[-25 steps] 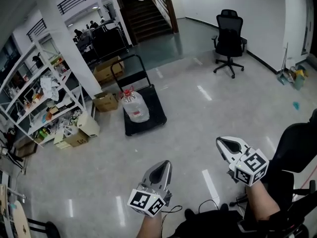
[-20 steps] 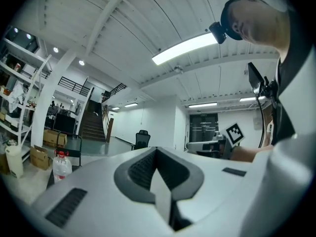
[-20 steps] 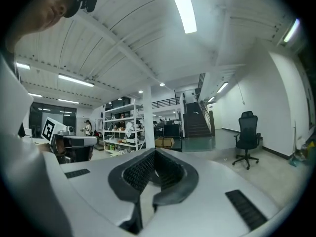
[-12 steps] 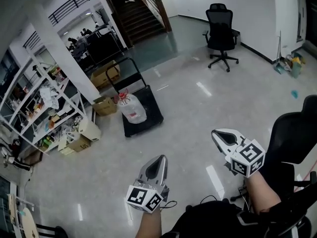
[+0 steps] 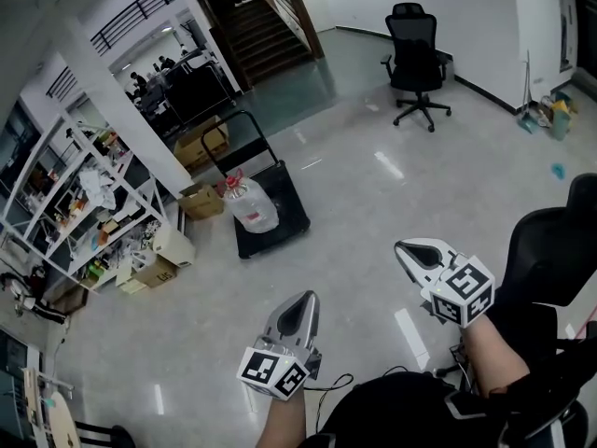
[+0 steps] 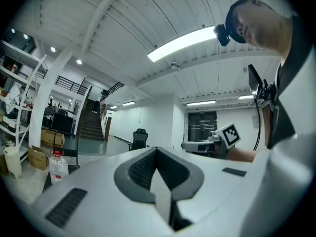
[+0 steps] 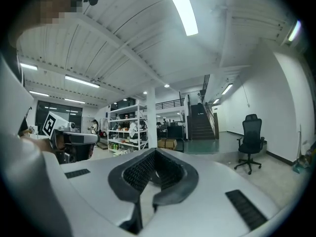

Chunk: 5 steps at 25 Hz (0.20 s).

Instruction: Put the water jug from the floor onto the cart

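Water jug (image 5: 250, 203), clear with a red cap, stands upright on the black deck of the cart (image 5: 284, 215), toward the deck's left side. The cart's handle rises at the far end. The cart sits on the grey floor (image 5: 354, 203), well apart from both grippers.

In the head view the left gripper (image 5: 302, 301) is low in the middle. The jug lies at about 11 o'clock from it, across a wide stretch of bare floor. The right gripper (image 5: 405, 248) is to the right and a little higher, and from it the jug lies at about 10 o'clock. Both grippers point level. In the left gripper view the jug shows small at about 9 o'clock, far off.

The left gripper is clenched, its jaws meeting with nothing between them. The right gripper is clenched too and grasps nothing.

Around the cart:
- a white shelf rack (image 5: 70, 189) crowded with goods at 9 o'clock
- cardboard boxes (image 5: 199, 199) just beside the cart's left edge
- a black office chair (image 5: 416, 63) at about 2 o'clock
- a staircase (image 5: 256, 21) at 12 o'clock
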{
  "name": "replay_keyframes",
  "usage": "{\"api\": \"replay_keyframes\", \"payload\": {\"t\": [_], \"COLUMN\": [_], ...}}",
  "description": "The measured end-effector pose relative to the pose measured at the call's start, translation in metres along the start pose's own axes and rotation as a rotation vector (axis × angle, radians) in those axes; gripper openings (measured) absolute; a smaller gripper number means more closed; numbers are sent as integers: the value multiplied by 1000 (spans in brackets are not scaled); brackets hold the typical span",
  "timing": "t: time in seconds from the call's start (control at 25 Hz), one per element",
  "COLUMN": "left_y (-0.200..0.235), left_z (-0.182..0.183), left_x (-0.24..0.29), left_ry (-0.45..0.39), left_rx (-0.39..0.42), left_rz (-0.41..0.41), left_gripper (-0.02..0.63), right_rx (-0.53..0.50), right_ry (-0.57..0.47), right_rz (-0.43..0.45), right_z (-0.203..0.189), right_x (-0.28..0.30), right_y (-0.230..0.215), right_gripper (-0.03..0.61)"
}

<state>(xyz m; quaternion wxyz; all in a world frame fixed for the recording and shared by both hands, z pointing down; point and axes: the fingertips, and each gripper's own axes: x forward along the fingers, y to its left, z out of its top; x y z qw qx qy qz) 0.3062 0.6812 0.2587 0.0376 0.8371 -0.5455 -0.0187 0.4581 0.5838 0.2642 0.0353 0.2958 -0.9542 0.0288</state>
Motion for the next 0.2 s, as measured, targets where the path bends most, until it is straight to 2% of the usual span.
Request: {"api": "replay_keyframes", "payload": {"t": [0.2], "left_y": [-8], "left_z": [-3], "left_x": [6], "left_ry": [6], "left_rx": [9], "left_rz": [15], "left_gripper": [-3], "right_rx": [11], "right_ry": [-11], "right_rz": [-1], "right_z": [-2], "right_x": [-9], "right_y": [-12], "right_gripper": [2]}}
